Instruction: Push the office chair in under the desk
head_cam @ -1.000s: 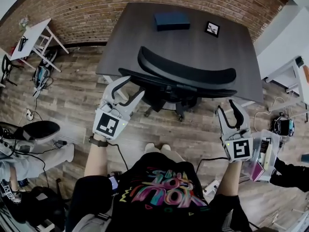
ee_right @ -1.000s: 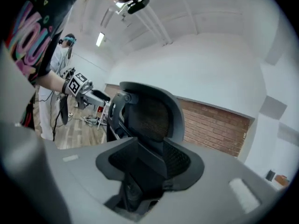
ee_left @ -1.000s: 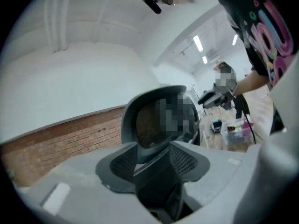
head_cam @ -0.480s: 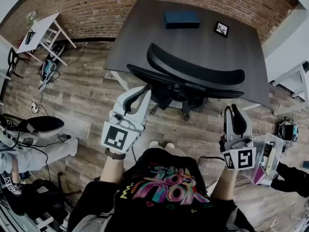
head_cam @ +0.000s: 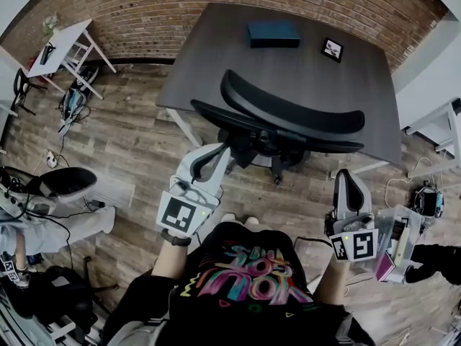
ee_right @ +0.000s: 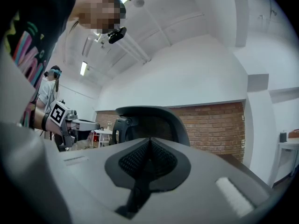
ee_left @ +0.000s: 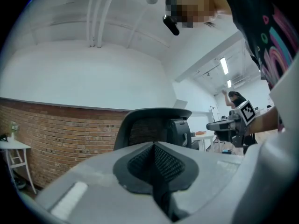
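Observation:
The black office chair (head_cam: 288, 117) stands in front of the dark grey desk (head_cam: 216, 56), with its curved backrest toward me and its seat partly under the desk edge. My left gripper (head_cam: 218, 152) is shut and empty, just short of the backrest's left end. Shut and empty as well, my right gripper (head_cam: 344, 177) hangs below the backrest's right end, apart from it. In the left gripper view the closed left gripper (ee_left: 154, 146) points at the chair back (ee_left: 149, 125). In the right gripper view the right gripper (ee_right: 149, 141) faces the same chair back (ee_right: 154, 120).
A blue box (head_cam: 274, 33) and a small framed picture (head_cam: 332, 49) lie on the desk. A white side table (head_cam: 61, 45) stands far left and another white table (head_cam: 439, 132) at right. A seated person (head_cam: 43, 229) and a second black chair (head_cam: 68, 182) are at left, and boxes (head_cam: 396, 240) lie on the floor at right.
Both grippers' jaws have gone from open to shut with nothing in them. Both grippers have dropped slightly toward my body in the head view.

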